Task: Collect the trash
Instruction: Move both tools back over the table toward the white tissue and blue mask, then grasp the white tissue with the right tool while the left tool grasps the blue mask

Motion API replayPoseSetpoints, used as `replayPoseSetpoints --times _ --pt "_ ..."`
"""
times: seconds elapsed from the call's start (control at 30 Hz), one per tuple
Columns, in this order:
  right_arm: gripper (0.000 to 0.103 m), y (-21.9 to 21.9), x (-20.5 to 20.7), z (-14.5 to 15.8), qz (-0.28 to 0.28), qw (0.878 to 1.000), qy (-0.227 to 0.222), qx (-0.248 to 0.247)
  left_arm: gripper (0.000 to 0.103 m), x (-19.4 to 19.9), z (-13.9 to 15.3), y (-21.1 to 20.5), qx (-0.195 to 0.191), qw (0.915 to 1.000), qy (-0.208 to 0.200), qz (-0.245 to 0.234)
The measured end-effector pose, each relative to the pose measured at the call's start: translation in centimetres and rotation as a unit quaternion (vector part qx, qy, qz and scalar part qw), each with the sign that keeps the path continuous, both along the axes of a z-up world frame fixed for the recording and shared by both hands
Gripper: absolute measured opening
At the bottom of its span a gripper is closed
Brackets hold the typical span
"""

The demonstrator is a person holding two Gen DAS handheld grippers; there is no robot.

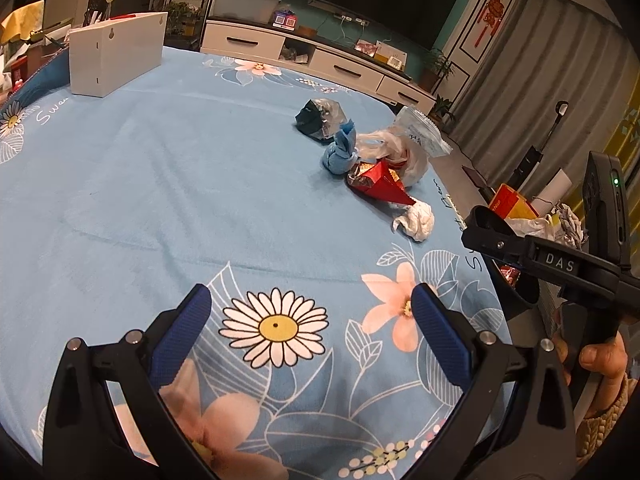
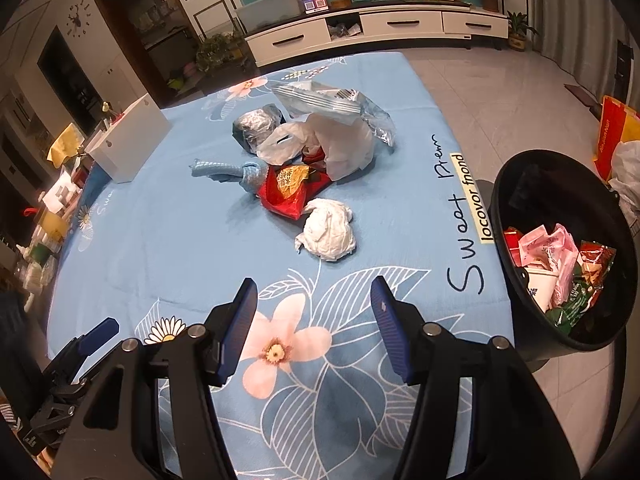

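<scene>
A heap of trash lies on the blue flowered cloth (image 2: 160, 240): a crumpled white tissue (image 2: 329, 234) (image 1: 416, 220), a red snack wrapper (image 2: 290, 188) (image 1: 380, 184), a knotted blue rag (image 2: 240, 172) (image 1: 340, 154), a white plastic bag (image 2: 336, 144), a clear zip bag (image 2: 332, 102) (image 1: 420, 132) and a dark foil bag (image 2: 256, 124) (image 1: 318, 118). My right gripper (image 2: 314, 316) hangs open and empty just short of the tissue. My left gripper (image 1: 310, 322) is open and empty over the daisy print, far from the heap. The right tool body (image 1: 560, 264) shows at the left wrist view's right edge.
A black bin (image 2: 520, 216) with several wrappers inside stands off the table's right edge. A white box (image 2: 132, 144) (image 1: 116, 54) sits at the far left of the table. A TV cabinet (image 2: 372, 26) stands behind. A person's hand (image 1: 600, 356) grips the right tool.
</scene>
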State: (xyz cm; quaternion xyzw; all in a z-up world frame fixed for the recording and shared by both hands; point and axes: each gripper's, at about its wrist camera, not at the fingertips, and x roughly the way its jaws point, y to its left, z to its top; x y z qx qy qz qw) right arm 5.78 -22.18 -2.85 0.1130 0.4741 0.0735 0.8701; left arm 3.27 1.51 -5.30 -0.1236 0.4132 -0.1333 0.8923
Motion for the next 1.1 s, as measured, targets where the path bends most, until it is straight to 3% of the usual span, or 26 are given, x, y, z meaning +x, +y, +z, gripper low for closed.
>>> replayPoseSetpoints --times 0.47,0.77,1.1 --pt "0.059 -0.7 1.8 -0.7 -0.001 1.0 -0.009 -0.009 0.099 1.8 0.0 -0.4 -0.001 1.0 -0.008 -0.004" --pt "0.058 -0.8 3.1 -1.2 0.003 0.999 -0.016 -0.027 0.099 3.6 -0.3 0.8 -0.008 0.9997 -0.01 0.019" --pt "0.059 -0.3 6.1 -3.6 0.022 0.999 -0.002 -0.032 0.099 5.5 -1.0 0.4 -0.006 0.9997 -0.001 0.024"
